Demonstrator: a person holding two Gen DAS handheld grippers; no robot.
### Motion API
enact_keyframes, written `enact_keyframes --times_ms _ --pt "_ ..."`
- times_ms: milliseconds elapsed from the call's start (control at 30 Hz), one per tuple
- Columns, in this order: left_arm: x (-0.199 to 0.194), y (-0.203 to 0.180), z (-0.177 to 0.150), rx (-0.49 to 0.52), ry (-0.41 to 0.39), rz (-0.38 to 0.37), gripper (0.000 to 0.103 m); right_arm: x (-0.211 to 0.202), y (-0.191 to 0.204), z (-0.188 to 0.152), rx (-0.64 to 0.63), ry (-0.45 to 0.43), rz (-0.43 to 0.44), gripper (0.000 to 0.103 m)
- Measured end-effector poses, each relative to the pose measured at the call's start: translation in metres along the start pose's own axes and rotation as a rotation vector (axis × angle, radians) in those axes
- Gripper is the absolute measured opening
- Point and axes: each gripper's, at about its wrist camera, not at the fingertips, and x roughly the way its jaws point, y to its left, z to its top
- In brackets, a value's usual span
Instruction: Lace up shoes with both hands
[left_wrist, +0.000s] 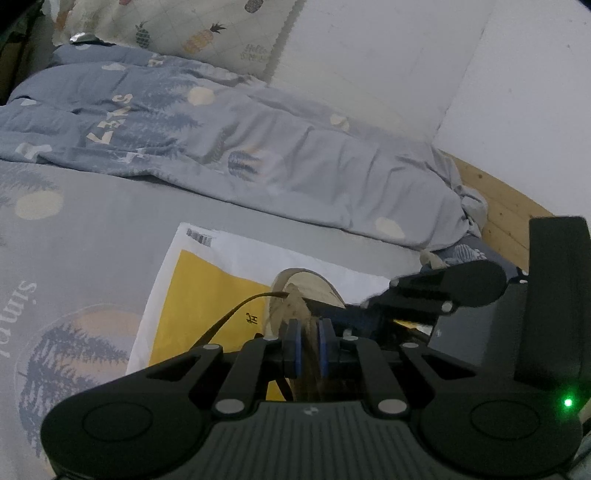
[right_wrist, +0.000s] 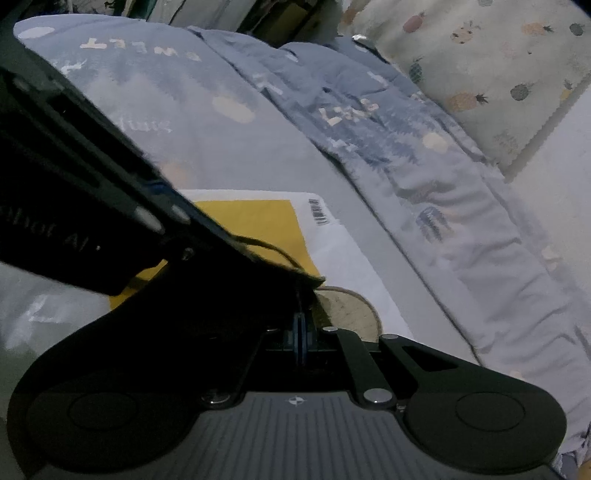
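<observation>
My left gripper (left_wrist: 309, 345) is clamped on the shoe (left_wrist: 295, 306), which sits on the yellow-and-white bag (left_wrist: 207, 288) on the bed. My right gripper (right_wrist: 300, 339) pinches together beside it. The duvet (left_wrist: 221, 147) bounds the far side.

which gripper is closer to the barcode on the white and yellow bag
Left. The left gripper, clamped on the shoe, sits just short of the bag's yellow panel below the barcode. The right gripper sits farther back, beyond the shoe.

open bedsheet (left_wrist: 92, 229) left of the shoe (left_wrist: 295, 295); rumpled duvet (left_wrist: 258, 155) and wall (left_wrist: 406, 55) behind
</observation>
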Motion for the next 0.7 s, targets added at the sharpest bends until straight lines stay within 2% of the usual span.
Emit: enact_keyframes --times_ms 133,333,700 --pt "0.002 -0.003 0.0 -0.017 0.001 0.001 0.006 -0.003 -0.016 0.011 0.017 -0.028 -0.012 0.002" --pt "0.003 0.0 0.001 -0.065 0.004 -0.004 0.007 0.009 -0.025 0.014 -0.007 0.008 0.007 0.002" --pt "0.002 0.035 -0.001 -0.281 0.019 -0.075 0.009 0.024 -0.047 0.033 -0.032 0.024 0.006 0.002"
